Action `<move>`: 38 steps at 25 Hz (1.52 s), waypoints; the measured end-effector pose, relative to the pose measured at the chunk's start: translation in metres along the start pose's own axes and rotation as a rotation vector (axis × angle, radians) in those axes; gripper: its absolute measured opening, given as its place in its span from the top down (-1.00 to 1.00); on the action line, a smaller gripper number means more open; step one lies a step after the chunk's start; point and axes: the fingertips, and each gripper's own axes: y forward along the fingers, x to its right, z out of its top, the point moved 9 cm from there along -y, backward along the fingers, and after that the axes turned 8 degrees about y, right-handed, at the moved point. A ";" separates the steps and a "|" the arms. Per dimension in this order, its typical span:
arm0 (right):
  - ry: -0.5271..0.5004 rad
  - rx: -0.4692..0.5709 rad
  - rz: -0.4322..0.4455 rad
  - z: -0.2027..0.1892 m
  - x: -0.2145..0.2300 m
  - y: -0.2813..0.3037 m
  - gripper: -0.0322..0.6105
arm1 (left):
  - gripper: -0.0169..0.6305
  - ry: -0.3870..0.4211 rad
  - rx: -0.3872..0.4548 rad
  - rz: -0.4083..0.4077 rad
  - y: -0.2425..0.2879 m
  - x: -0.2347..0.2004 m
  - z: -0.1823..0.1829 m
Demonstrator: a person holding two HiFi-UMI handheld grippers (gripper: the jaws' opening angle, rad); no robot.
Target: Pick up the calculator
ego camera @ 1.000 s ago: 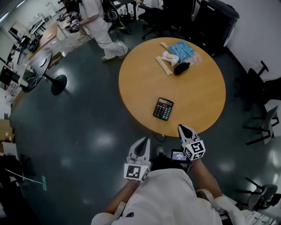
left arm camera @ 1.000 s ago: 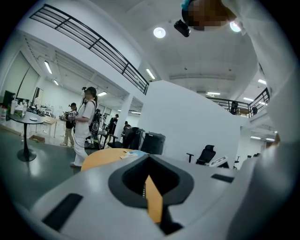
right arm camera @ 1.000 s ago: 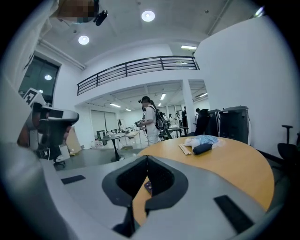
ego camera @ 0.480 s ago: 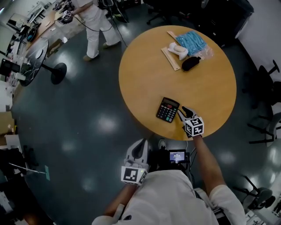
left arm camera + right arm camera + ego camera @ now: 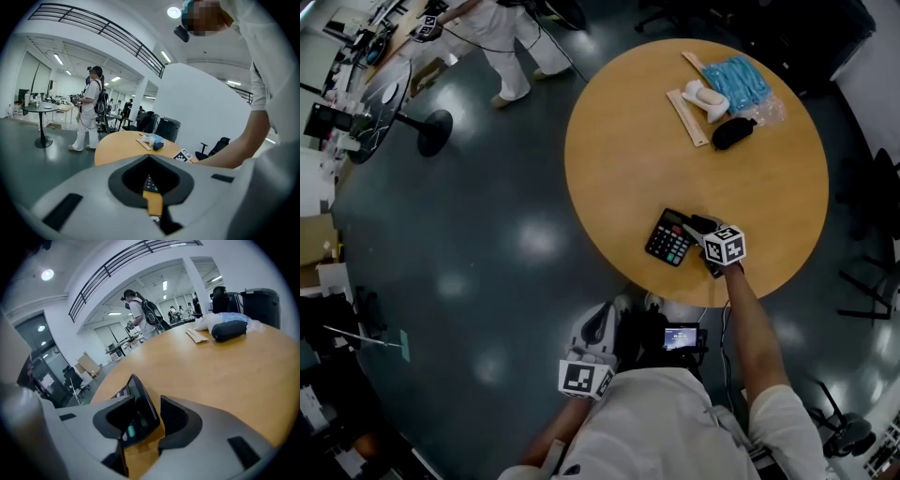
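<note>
The black calculator (image 5: 668, 240) lies near the front edge of the round wooden table (image 5: 675, 150). My right gripper (image 5: 697, 228) is at its right side, open, with one jaw on each side of the calculator's edge (image 5: 139, 393). In the right gripper view a gap shows between the right jaw and the calculator, whose edge stands tilted between the jaws of that gripper (image 5: 149, 401). My left gripper (image 5: 599, 321) hangs low by my body, off the table, shut and empty. Through the left gripper (image 5: 149, 157) I see a sliver of the calculator (image 5: 148, 183).
At the table's far side lie a blue bag (image 5: 741, 81), a white object (image 5: 705, 95), a black pouch (image 5: 733, 133) and a wooden strip (image 5: 685, 115). A person in white (image 5: 502, 33) stands beyond the table at left, near a floor fan (image 5: 389, 111). Office chairs (image 5: 874, 281) stand at right.
My right gripper has moved forward from the table's front edge to the calculator and opened around its edge. The left gripper has stayed low by my body.
</note>
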 end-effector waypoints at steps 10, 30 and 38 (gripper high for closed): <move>0.024 -0.005 0.098 -0.001 -0.011 -0.008 0.64 | 0.93 -0.001 0.008 -0.010 0.002 0.008 0.001; -0.227 0.452 -0.207 -0.038 -0.213 -0.224 0.74 | 0.92 0.127 0.226 -0.120 -0.015 0.031 0.041; -0.208 0.493 -0.207 -0.054 -0.255 -0.244 0.74 | 0.93 0.157 0.262 -0.187 -0.010 0.047 0.050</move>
